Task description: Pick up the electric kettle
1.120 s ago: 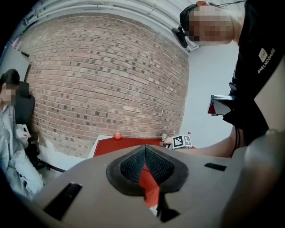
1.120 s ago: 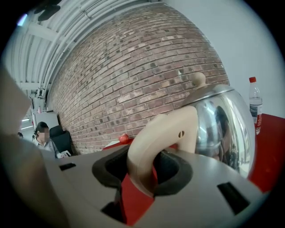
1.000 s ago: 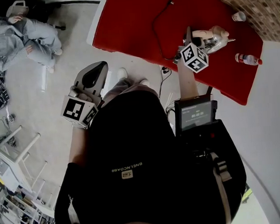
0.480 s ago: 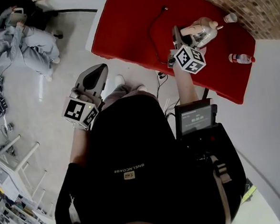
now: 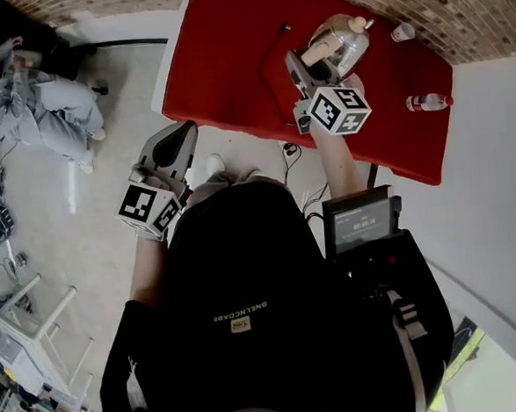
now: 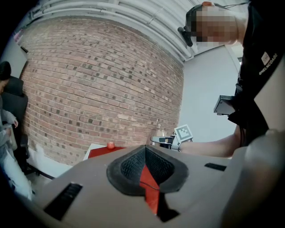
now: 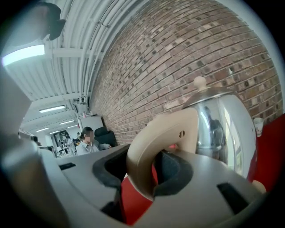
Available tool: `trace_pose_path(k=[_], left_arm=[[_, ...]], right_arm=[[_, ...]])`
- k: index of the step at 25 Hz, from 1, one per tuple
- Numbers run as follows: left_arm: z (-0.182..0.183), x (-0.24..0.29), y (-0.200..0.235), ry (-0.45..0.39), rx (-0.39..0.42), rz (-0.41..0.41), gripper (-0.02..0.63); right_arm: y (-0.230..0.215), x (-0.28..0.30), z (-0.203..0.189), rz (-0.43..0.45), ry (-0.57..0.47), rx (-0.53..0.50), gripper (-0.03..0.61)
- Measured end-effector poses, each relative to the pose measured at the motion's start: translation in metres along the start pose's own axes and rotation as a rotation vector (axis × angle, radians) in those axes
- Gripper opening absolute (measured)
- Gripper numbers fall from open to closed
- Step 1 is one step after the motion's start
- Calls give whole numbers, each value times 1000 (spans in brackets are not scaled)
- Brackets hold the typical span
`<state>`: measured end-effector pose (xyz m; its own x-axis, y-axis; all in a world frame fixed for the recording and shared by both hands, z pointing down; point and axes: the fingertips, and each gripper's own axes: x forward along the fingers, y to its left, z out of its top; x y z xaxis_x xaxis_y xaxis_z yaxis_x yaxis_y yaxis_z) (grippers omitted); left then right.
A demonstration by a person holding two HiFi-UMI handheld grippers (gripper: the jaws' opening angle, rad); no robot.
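Red tabletop point(image 5: 221, 62) met a brick wall point(image 5: 491, 8) at its far edge; open floor point(image 5: 99, 203) lay left. Our right gripper point(image 5: 301, 66) pinched the cream handle point(image 5: 315, 53) of the lidded electric kettle point(image 5: 345, 43) over the far middle. Our left gripper point(image 5: 173, 143), jaws pressed together and empty, hung over the floor. A cup point(image 5: 402, 32) and bottle point(image 5: 427, 102) stood far right.

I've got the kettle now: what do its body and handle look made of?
Kettle body: polished metal, probably stainless steel; it mirrors the room. Handle: matte beige plastic, apparently; a smooth moulded curve with no reflections.
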<state>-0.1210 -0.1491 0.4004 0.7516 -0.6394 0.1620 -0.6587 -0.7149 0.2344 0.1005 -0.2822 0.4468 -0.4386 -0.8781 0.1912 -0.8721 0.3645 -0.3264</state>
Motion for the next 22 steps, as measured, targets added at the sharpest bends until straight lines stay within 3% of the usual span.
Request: trace_pose_path(k=[8,22], left_arm=[[11,14,-2,-24,-14,-53,6],[30,63,-34,-26,42,-236,6]], right_arm=[[47,-13,29,148,16,-35,153],[107,-58,59,369,34,-49,153]])
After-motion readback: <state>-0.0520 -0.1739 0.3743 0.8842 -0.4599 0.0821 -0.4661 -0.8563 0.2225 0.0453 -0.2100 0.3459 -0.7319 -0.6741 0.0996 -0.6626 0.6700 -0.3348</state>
